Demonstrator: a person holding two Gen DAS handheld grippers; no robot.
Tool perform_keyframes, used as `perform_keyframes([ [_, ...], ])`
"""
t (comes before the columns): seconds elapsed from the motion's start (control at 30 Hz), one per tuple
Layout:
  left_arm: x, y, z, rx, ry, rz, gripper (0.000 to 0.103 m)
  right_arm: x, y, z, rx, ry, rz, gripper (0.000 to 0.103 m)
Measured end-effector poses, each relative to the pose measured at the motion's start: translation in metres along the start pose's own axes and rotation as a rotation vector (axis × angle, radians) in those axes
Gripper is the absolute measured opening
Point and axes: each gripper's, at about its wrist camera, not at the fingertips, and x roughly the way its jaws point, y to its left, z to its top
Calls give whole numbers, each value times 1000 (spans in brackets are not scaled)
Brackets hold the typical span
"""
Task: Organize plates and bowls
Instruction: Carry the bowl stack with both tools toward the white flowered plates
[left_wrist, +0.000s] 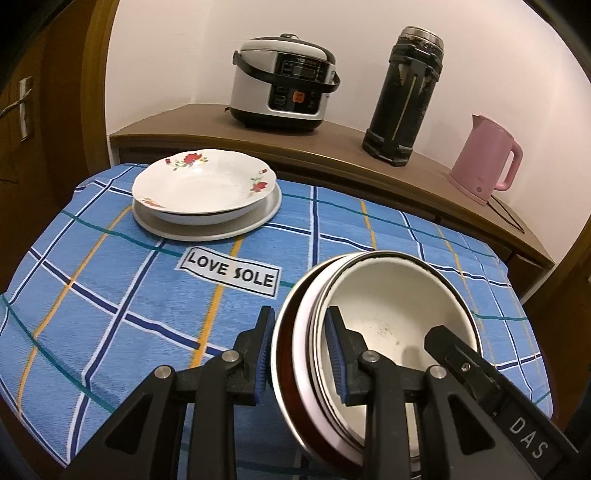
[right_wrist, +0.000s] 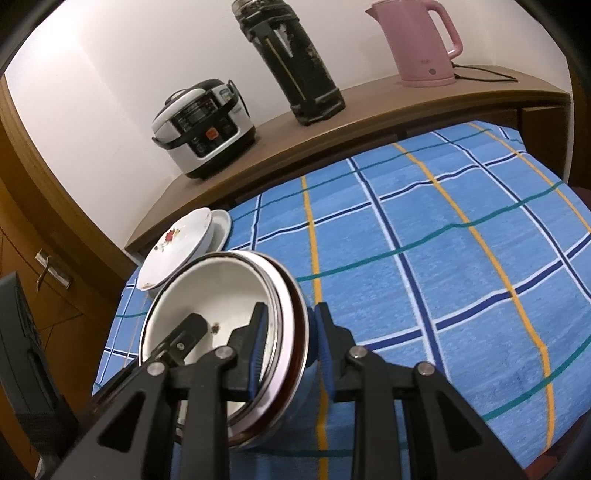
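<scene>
Both tools straddle the nested white enamel bowls' (left_wrist: 391, 317) rim, left tool (left_wrist: 301, 354) and right tool (right_wrist: 290, 345) apparently clamped; flowered white plate stack (left_wrist: 205, 188) lies at eleven o'clock on the blue-checked bench (left_wrist: 110, 295).

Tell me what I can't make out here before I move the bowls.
- Bowl stack: count unclear; nested rims overlap in both views.
- Stack's base, and whether it rests on the tablecloth: hidden by both grippers, left, right.
- Flat plate under flowered dish: mostly covered.
- Cooker labels: too small.
</scene>
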Motion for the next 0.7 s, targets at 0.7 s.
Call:
perform_keyframes([
  [0.7, -6, 41, 10, -44, -13, 63, 31, 20, 40, -6, -47, 38, 46, 26],
])
